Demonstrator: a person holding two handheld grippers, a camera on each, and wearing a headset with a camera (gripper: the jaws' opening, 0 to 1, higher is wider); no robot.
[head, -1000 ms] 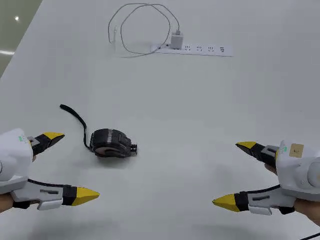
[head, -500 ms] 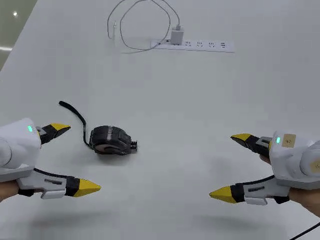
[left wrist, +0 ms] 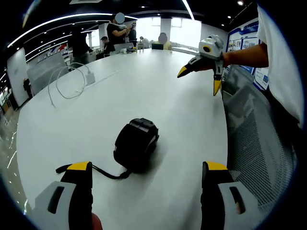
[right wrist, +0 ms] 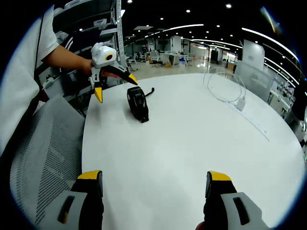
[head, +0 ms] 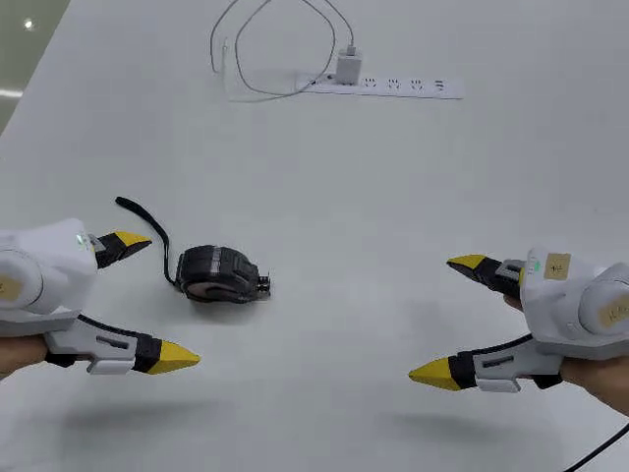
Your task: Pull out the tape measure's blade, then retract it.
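The tape measure (head: pixel 221 277) lies on the table (head: pixel 393 197) before you, left of centre, its strap (head: pixel 147 224) trailing off to the left and away from you. Your left gripper (head: pixel 169 299) hangs just beside it on the near left, not touching, one jaw by the strap and the other nearer you. Your right gripper (head: pixel 432 318) hangs well apart on the right, bare tabletop between. Far behind, a power strip (head: pixel 403 87) lies crosswise, with a charger (head: pixel 349 71) plugged in at its left end and a cable (head: pixel 218 54) looped on the table to the left.
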